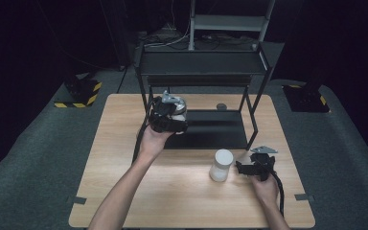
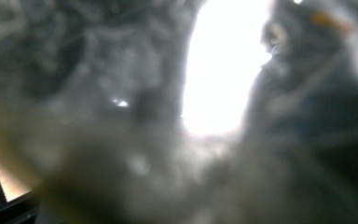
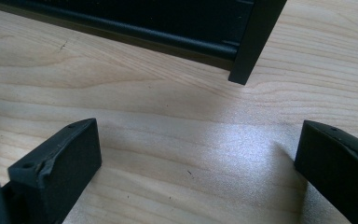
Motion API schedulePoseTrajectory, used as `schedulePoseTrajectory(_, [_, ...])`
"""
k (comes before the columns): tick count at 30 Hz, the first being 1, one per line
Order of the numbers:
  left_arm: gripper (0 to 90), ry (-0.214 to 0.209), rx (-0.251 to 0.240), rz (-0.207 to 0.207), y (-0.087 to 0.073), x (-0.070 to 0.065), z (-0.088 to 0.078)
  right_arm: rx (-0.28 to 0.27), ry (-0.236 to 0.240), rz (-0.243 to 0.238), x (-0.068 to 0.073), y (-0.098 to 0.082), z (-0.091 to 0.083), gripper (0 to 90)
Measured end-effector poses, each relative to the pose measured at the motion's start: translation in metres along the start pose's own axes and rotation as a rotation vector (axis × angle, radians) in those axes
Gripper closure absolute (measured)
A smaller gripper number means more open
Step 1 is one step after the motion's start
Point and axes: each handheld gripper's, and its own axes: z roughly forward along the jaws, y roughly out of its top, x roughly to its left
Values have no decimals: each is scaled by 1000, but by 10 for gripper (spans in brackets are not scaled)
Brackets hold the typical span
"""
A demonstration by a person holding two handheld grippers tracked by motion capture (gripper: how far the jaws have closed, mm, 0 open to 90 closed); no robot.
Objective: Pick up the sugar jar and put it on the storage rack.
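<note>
My left gripper (image 1: pixel 178 116) is held up above the table at the left front of the black rack (image 1: pixel 206 64), shut on a whitish round container (image 1: pixel 180 109) that shows just past its black body. In the left gripper view everything is blurred; a bright white patch (image 2: pixel 219 70) stands close in front of the lens. A white jar (image 1: pixel 221 164) with a white lid stands upright on the wooden table (image 1: pixel 124 143). Just right of that jar my right gripper (image 1: pixel 242 168) rests low on the table, open, with bare wood between its jaws (image 3: pixel 200 154).
The rack has a top shelf and a black base plate (image 1: pixel 215 129) lying on the table; one of its legs (image 3: pixel 254 42) stands a little ahead of the right gripper. A small grey disc (image 1: pixel 221 106) lies at the table's back edge. Dark carpet surrounds the table.
</note>
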Motion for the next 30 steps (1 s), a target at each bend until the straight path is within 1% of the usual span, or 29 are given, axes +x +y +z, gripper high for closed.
schedulePoseTrajectory(1, [308,-4,2,4,8,1,-4,0,0,0,0,0,0,0])
schedulePoseTrajectory(2, [308,-4,2,4,8,1,-4,0,0,0,0,0,0,0])
schedulePoseTrajectory(4, [308,-6,6,18,21,1,-11,0,0,0,0,0,0,0])
schedulePoseTrajectory(5, [308,-6,6,18,21,1,-11,0,0,0,0,0,0,0])
schedulePoseTrajectory(6, [308,-9,6,21,25,1,-13,0,0,2,0,0,0,0])
schedulePoseTrajectory(7, [308,-14,4,24,33,2,-18,-1,0,2,0,0,0,0])
schedulePoseTrajectory(8, [308,-14,4,24,33,2,-18,-1,0,2,0,0,0,0])
schedulePoseTrajectory(9, [308,-16,4,24,37,2,-20,-1,0,1,0,0,0,0])
schedulePoseTrajectory(10, [308,-15,7,28,46,1,-23,-1,0,1,0,0,0,0])
schedulePoseTrajectory(12, [308,-14,7,30,49,1,-25,-1,0,0,0,0,0,0])
schedulePoseTrajectory(13, [308,-14,8,33,53,1,-26,-2,0,2,0,0,0,0])
schedulePoseTrajectory(14, [308,-12,11,38,61,0,-29,-2,0,2,0,0,0,0])
schedulePoseTrajectory(15, [308,-12,11,38,61,0,-29,-2,0,2,0,0,0,0])
schedulePoseTrajectory(17, [308,-7,17,41,72,0,-33,-2,0,1,0,0,0,0])
schedulePoseTrajectory(22, [308,-3,17,33,92,1,-41,-2,0,2,0,0,0,0])
schedulePoseTrajectory(23, [308,-3,17,33,92,1,-41,-2,0,2,0,0,0,0])
schedulePoseTrajectory(26, [308,0,6,27,101,3,-45,-1,0,2,0,0,0,0])
schedulePoseTrajectory(30, [308,20,1,15,115,3,-47,-1,0,1,0,0,0,0])
